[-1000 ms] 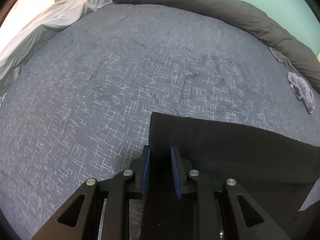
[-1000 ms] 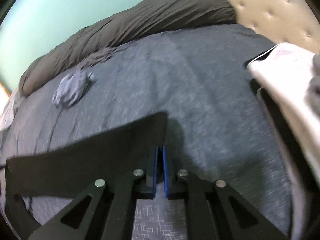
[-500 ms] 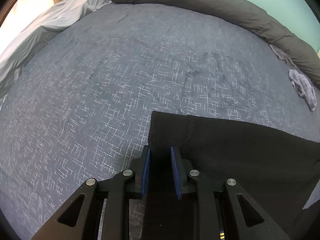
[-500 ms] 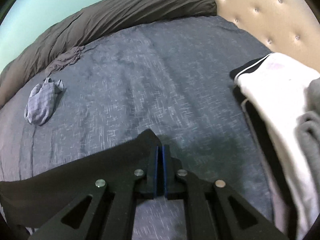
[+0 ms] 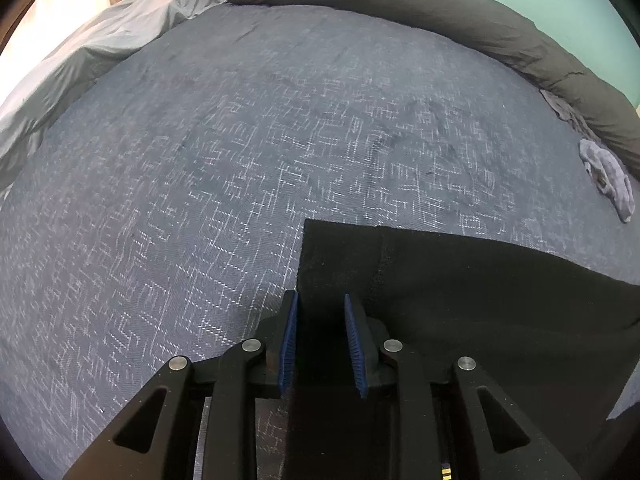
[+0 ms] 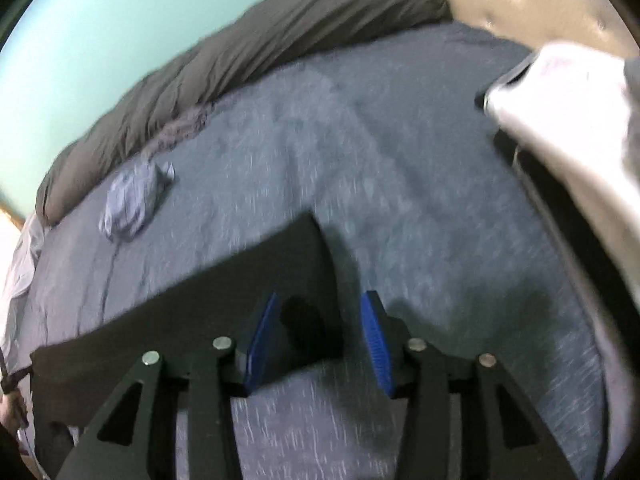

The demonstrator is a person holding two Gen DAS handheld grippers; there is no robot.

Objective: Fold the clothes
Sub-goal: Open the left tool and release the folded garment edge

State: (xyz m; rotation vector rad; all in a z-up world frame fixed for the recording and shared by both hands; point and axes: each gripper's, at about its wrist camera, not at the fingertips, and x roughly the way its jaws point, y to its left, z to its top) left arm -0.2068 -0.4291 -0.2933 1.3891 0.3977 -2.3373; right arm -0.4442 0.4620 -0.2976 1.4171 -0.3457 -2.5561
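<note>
The black garment lies flat on the bed, its long axis spanning both claws: left claw, frame bottom, grips one corner, while right claw, just opening, has released the other.

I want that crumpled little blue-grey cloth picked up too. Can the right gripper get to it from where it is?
Probably yes. The right gripper is open, the black garment lies loose between its pads, and only bare blue bedspread separates it from the crumpled blue-grey cloth.

Both wrist views look down, near bed
</note>
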